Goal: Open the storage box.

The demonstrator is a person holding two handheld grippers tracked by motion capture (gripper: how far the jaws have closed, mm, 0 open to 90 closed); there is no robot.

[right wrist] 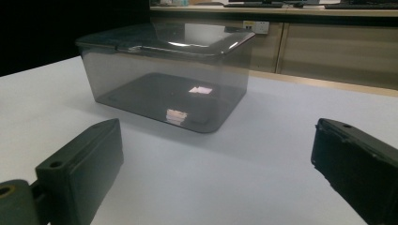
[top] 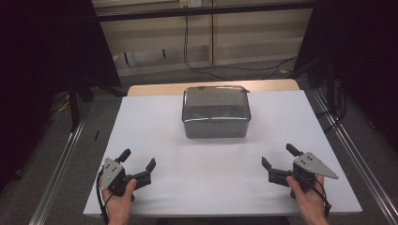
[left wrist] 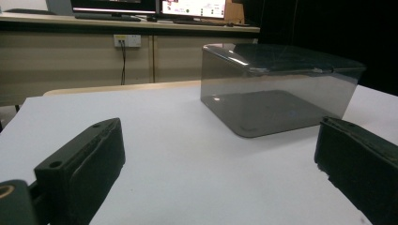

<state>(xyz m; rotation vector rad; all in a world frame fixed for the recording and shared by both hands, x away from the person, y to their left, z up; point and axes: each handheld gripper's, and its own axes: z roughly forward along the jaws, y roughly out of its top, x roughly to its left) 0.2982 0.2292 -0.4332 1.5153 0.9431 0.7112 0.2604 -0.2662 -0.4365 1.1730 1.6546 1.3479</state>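
The smoky clear lidded box (top: 215, 111) is set at the table's (top: 155, 140) far middle, untouched — well apart from both tools. The left gripper (top: 139, 164) and right gripper (top: 278, 157) are held near the front edge, jaws spread wide, nothing grasped. An approach is judged to be the step in hand — both must be brought forward to the box's sides.

My bench (top: 155, 122) has a white top, with a strip of pale wood (top: 155, 89) showing along its far edge. Beyond it stands a long beige cabinet (top: 244, 37), and black cables (top: 187, 51) hang down its front to the grey floor (top: 155, 77). A white wall socket (left wrist: 126, 41) sits on the cabinet front with a cable plugged in (I see it from my left side). On top of the cabinet are lit monitors (left wrist: 192, 8). Black curtains (top: 42, 56) close off the left and right. Metal rails (top: 61, 159) run along the floor on either side of the bench.
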